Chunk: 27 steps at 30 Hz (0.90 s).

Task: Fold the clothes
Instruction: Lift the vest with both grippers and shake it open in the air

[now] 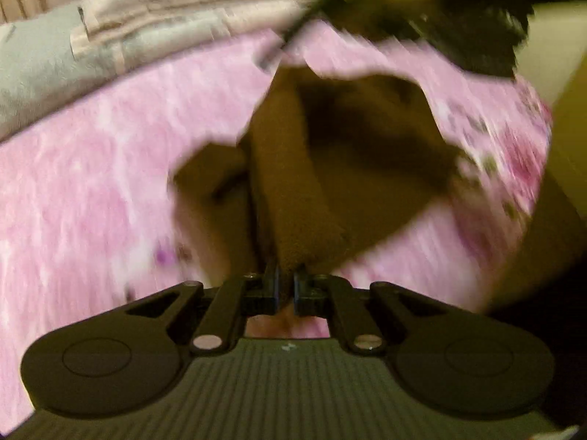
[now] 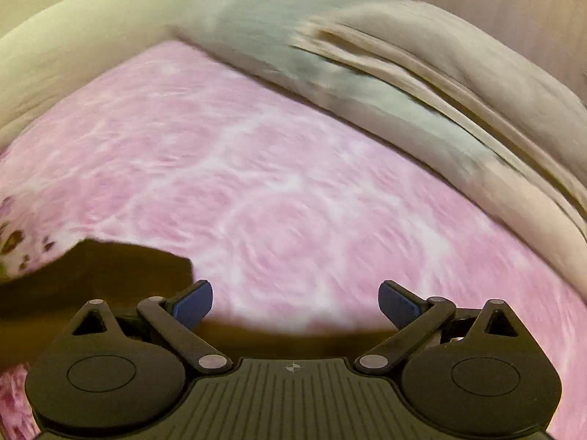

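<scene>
the left gripper [image 1: 286, 286] has its jaws pressed together on a fold of the dark brown fleecy garment [image 1: 330, 168], which stretches away from the fingers across the pink patterned bedspread [image 1: 91, 183]. the right gripper [image 2: 295, 299] has its blue-padded fingers [image 2: 192, 304] spread wide apart, holding nothing, just above the bedspread [image 2: 275, 190], with the brown garment [image 2: 110, 275] at its left and under its base. a stack of folded grey and beige cloths [image 2: 403, 84] lies along the far edge of the bedspread. both views are blurred.
</scene>
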{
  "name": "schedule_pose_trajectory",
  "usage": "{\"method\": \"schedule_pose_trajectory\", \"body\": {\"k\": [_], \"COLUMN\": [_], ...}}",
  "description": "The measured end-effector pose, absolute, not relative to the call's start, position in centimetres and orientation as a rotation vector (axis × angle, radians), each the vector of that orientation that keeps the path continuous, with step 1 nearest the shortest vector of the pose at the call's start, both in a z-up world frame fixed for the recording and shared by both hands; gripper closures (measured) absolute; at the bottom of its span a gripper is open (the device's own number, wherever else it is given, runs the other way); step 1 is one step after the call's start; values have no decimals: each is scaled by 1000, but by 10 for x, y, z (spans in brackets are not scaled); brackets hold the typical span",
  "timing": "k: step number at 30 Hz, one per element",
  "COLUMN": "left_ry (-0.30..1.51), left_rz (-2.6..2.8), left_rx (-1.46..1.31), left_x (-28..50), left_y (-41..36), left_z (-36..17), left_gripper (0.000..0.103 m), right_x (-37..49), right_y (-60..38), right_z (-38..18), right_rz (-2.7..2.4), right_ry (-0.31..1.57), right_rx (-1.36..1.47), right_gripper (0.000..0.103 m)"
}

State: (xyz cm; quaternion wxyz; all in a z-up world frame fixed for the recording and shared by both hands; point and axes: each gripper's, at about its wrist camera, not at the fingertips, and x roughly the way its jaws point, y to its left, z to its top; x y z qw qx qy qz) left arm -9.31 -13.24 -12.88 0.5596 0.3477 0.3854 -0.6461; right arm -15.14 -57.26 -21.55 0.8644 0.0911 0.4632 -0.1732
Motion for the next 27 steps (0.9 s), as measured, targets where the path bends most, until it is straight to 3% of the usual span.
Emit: {"method": "schedule_pose_trajectory", "body": {"k": [5,11,22,23,24,26,27], "left_ry": [1002,971,929,920,909,888,869], "left_rz": [-1395,-1317,-1301,-1295,-1288,-1272,-1263], "left_rx": [844,806,856,862,868,870,876], "left_x": [-115,-115,-145,-147,-150,-152,-152], "left_y": [-83,-76,-63,-63,-63,-63,-64], "left_z": [-142,-146,-167,-168,-168,-163,-159], "left_gripper": [99,99,99,99,99,99,99], "right_x": [-120,-106,-49,-50,-50,-51,-55], "right_y": [-548,-492,-495,-491,-489,-490,-489], "right_z": [-241,-293,-332,-332,-330,-322,-316], "right_rz": [-122,275,297,306,306,323,328], "right_ry": [1046,1122,1114,1116,1112,1114,1109], "right_rx": [168,175,232,206,190,230,243], "right_gripper": [3,4,4,9,44,96,97]}}
